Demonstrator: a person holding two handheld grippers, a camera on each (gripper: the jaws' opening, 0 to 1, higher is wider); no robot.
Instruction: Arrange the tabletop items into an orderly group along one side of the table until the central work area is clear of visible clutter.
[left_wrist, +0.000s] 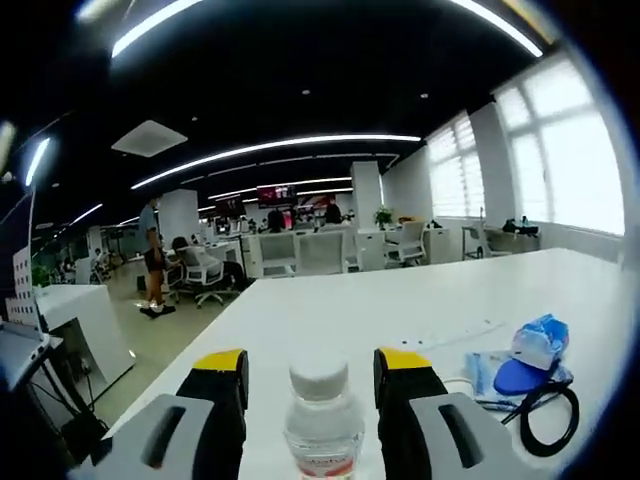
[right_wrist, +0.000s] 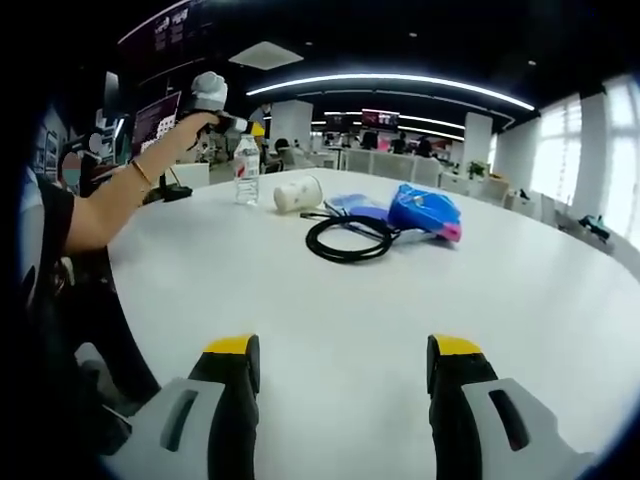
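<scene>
Fingers of the left gripper (left_wrist: 312, 375), black with yellow tips, stand on either side of a clear plastic water bottle (left_wrist: 322, 425) with a white cap; in the left gripper view the bottle sits between them, but whether the pads press on it cannot be told. In the right gripper view the same bottle (right_wrist: 246, 171) stands upright on the white table (right_wrist: 380, 290) at its far left edge, with the person's hand (right_wrist: 200, 108) holding the left gripper above it.

Fingers of the right gripper (right_wrist: 345, 352) are spread wide and hold nothing, hovering over bare tabletop near the close edge.

Remaining items sit grouped past the middle of the table. A white paper cup (right_wrist: 298, 193) lies on its side just right of the bottle. A coiled black cable (right_wrist: 349, 240) lies in front of the cup, nearer the right gripper. A blue plastic package (right_wrist: 424, 212) with a pink edge rests just right of the coil, and a flat clear-blue wrapper (right_wrist: 356, 206) lies between cup and package.

In the left gripper view the blue package (left_wrist: 540, 340), a blue item below it and the cable loop (left_wrist: 548, 418) lie to the right of the bottle, well apart from it.

Office chairs (left_wrist: 322, 252), desks and a standing person (left_wrist: 153, 258) occupy the room beyond the table.
</scene>
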